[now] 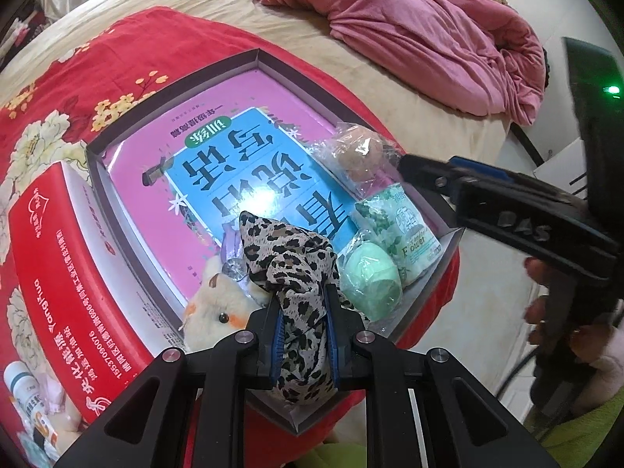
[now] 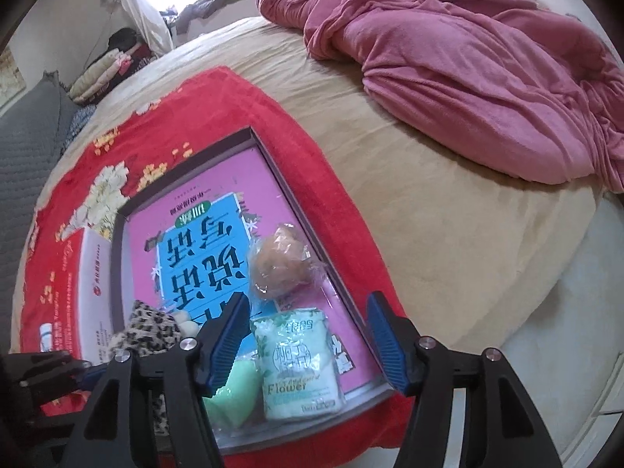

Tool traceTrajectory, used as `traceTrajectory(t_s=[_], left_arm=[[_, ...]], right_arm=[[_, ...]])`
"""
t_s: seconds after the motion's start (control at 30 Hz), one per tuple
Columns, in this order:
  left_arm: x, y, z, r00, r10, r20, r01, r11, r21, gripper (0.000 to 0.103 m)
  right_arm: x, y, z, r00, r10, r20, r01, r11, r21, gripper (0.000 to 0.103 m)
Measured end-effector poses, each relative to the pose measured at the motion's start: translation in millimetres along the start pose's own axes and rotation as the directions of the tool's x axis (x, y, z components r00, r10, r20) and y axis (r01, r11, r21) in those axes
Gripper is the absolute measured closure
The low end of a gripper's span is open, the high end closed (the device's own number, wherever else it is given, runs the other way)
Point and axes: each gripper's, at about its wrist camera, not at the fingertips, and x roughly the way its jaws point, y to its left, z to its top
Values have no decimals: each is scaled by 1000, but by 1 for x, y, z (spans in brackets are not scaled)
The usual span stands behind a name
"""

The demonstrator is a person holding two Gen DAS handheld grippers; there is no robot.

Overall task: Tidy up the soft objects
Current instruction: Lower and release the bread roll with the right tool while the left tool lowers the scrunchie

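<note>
A shallow dark-rimmed box (image 1: 97, 160) with a pink and blue book as its floor lies on a red blanket; it also shows in the right wrist view (image 2: 117, 261). In it lie a wrapped tan ball (image 1: 357, 152) (image 2: 279, 265), a green tissue pack (image 1: 405, 230) (image 2: 298, 366), a wrapped green ball (image 1: 370, 280) (image 2: 234, 390) and a cream plush toy (image 1: 222, 304). My left gripper (image 1: 303, 327) is shut on a leopard-print cloth (image 1: 292, 265) (image 2: 150, 329) above the box's near corner. My right gripper (image 2: 308, 341) is open and empty, just above the tissue pack.
A red and white carton (image 1: 58, 273) stands left of the box with a white bottle (image 1: 23, 386) beside it. A crumpled pink blanket (image 2: 468, 70) lies at the far side of the beige bed. The bed's edge and floor are to the right.
</note>
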Motion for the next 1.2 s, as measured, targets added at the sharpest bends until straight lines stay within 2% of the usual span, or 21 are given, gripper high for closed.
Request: traceTrajectory(t_s=[0.27, 0.4, 0.63, 1.07, 1.2], left_arm=[[0, -2, 2, 1000, 17, 11, -17, 1000, 1, 81], [-5, -4, 2, 1000, 18, 23, -18, 1000, 6, 74], [-15, -4, 3, 999, 28, 43, -28, 1000, 4, 69], [-36, 1, -1, 995, 46, 84, -46, 999, -7, 53], [-44, 2, -2, 993, 59, 98, -59, 998, -8, 52]], right_arm=[[-25, -3, 4, 999, 11, 43, -12, 1000, 10, 41], [-32, -1, 5, 998, 23, 58, -23, 1000, 7, 41], [-37, 2, 3, 998, 27, 55, -27, 1000, -3, 40], [-53, 8, 1, 997, 30, 72, -29, 999, -14, 36], [-59, 11, 1, 996, 31, 80, -29, 999, -25, 36]])
